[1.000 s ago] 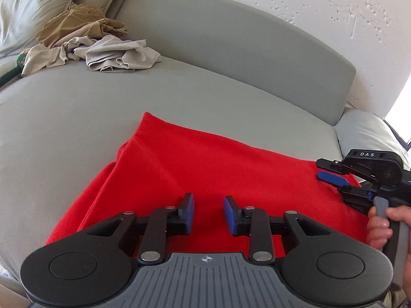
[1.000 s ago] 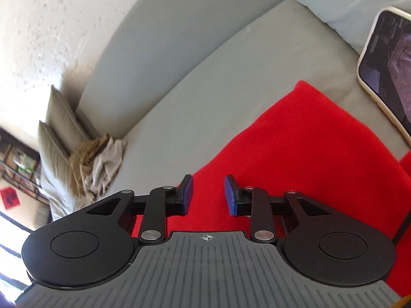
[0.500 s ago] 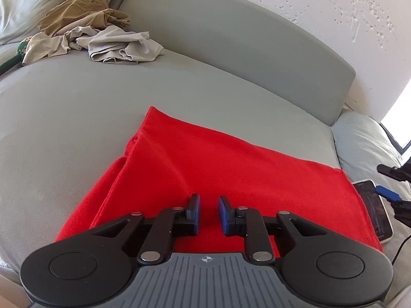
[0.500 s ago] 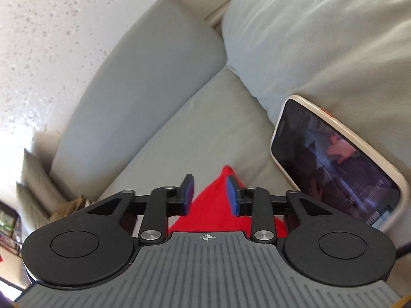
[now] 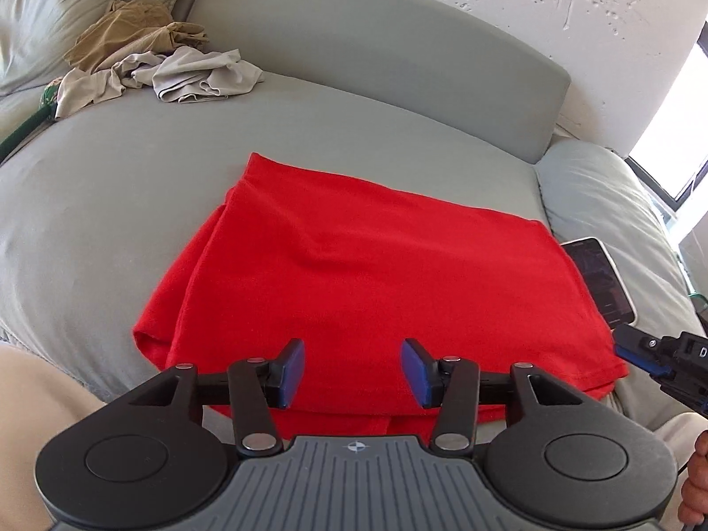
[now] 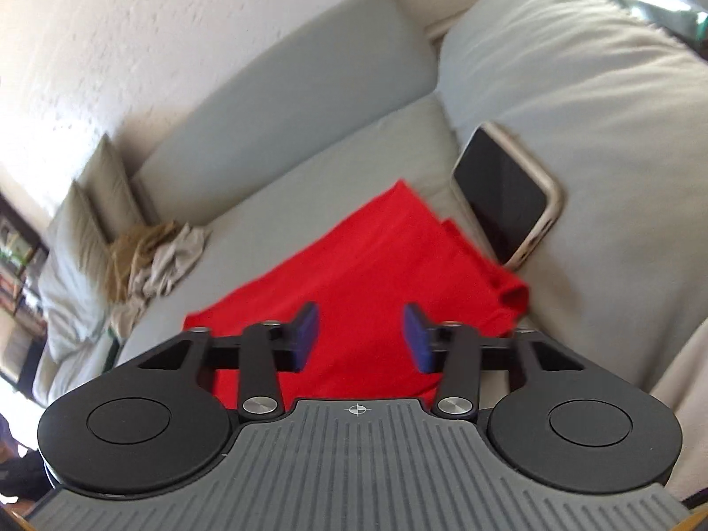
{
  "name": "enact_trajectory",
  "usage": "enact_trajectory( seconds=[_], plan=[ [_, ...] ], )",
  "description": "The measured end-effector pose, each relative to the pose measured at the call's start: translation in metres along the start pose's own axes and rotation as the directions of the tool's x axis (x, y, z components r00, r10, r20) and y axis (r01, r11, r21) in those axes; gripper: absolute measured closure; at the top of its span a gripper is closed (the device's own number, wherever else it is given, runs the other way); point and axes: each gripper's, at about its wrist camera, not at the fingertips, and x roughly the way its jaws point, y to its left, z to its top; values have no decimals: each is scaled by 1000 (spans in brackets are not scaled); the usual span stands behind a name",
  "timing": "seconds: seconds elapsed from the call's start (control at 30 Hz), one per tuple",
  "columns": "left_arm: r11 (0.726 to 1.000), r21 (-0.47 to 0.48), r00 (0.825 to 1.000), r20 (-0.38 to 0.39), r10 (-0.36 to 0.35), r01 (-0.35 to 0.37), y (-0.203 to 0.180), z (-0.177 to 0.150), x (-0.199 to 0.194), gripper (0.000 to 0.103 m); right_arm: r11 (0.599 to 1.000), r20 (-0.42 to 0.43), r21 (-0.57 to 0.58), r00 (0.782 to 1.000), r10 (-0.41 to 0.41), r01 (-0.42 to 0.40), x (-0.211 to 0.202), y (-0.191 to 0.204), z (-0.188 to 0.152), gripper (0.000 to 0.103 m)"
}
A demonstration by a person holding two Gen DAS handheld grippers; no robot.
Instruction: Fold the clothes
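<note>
A red garment (image 5: 376,274) lies folded flat in a rough rectangle on the grey bed (image 5: 110,186), with layered edges showing on its left side. My left gripper (image 5: 352,371) hovers over the garment's near edge. Its jaws are opening and nothing is between the blue pads. My right gripper (image 6: 360,340) hangs above the garment's right part (image 6: 363,265). Its jaws are closing, still apart, with nothing between them. In the left wrist view the right gripper (image 5: 641,354) shows at the lower right, just off the garment's right corner.
A crumpled pile of beige and tan clothes (image 5: 155,66) lies at the bed's far left by the pillows. A phone (image 5: 602,278) leans against a grey pillow (image 5: 597,194) close to the garment's right edge. The padded headboard (image 5: 376,57) runs along the back.
My left gripper drew back and rose, and its jaws spread wider. My right gripper swung off the garment toward the phone, then pulled back, so the garment's right corner shows under it.
</note>
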Motion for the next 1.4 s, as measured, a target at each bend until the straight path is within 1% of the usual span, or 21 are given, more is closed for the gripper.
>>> enact_trajectory(
  seconds=[0.07, 0.13, 0.2, 0.27, 0.33, 0.37, 0.4, 0.43, 0.47, 0.53, 0.6, 0.67, 0.73, 0.77, 0.8, 0.9, 1.0, 1.17, 1.27, 1.37, 1.4],
  plan=[
    [996, 90, 1000, 20, 18, -19, -13, -10, 14, 56, 997, -75, -78, 997, 23, -29, 25, 15, -10, 78],
    [993, 111, 999, -5, 49, -48, -16, -17, 25, 55, 989, -128, -142, 992, 19, -38, 41, 25, -18, 78],
    [990, 133, 999, -4, 47, -46, -13, -18, 22, 53, 989, -188, -148, 982, -30, 2, 50, 23, -21, 79],
    [990, 131, 998, -37, 50, -45, -10, -15, 16, 53, 993, -199, -114, 979, -41, 19, 41, 14, -17, 82],
    [995, 92, 998, -55, 34, -28, -5, -12, 9, 53, 994, -183, -78, 979, -85, 72, 24, 5, -7, 75],
    [998, 66, 998, -54, 18, -15, -2, -11, 4, 53, 994, -151, -69, 984, -95, 86, 14, 0, -1, 74],
    [999, 53, 999, -41, 8, -5, 0, -9, 1, 53, 994, -81, -70, 993, -89, 83, 4, -4, 7, 71],
    [999, 45, 1000, -20, 6, -5, -3, -8, -1, 53, 993, 4, -64, 996, -94, 94, -4, -8, 15, 53],
    [999, 40, 1000, -4, 4, -4, -4, -6, -2, 53, 992, 110, -48, 987, -114, 120, -13, -12, 26, 34],
    [1000, 30, 1000, 20, -9, 9, -9, 0, -1, 51, 986, 304, -8, 940, -155, 165, -27, -20, 47, 21],
    [999, 19, 999, 31, -31, 30, -15, 6, 2, 51, 978, 428, 40, 881, -202, 205, -27, -25, 69, 16],
    [999, 16, 999, 32, -39, 39, -23, 12, 7, 51, 966, 495, 89, 831, -254, 242, -16, -31, 90, 14],
    [998, 22, 998, 34, -54, 53, -32, 17, 12, 50, 953, 531, 114, 793, -298, 282, 4, -37, 112, 13],
    [998, 27, 997, 38, -64, 63, -36, 19, 14, 50, 945, 541, 117, 778, -318, 305, 16, -41, 123, 11],
    [997, 31, 996, 41, -74, 72, -40, 21, 16, 49, 936, 540, 108, 772, -337, 334, 29, -44, 133, 11],
    [994, 45, 994, 47, -98, 96, -50, 26, 24, 49, 906, 493, 84, 773, -401, 416, 70, -57, 158, 11],
    [994, 49, 994, 42, -101, 99, -53, 31, 34, 49, 880, 442, 34, 783, -438, 474, 104, -66, 173, 11],
    [994, 70, 994, 57, -90, 86, -54, 39, 47, 49, 829, 383, -147, 804, -455, 539, 150, -58, 178, 11],
    [993, 81, 995, 39, -89, 85, -55, 39, 53, 49, 776, 344, -244, 800, -492, 582, 180, -55, 180, 11],
    [994, 81, 996, 28, -81, 78, -53, 39, 57, 48, 741, 340, -286, 787, -515, 608, 196, -54, 179, 11],
    [994, 78, 997, 27, -75, 73, -52, 39, 58, 48, 742, 348, -289, 789, -507, 605, 199, -53, 179, 11]
  ],
)
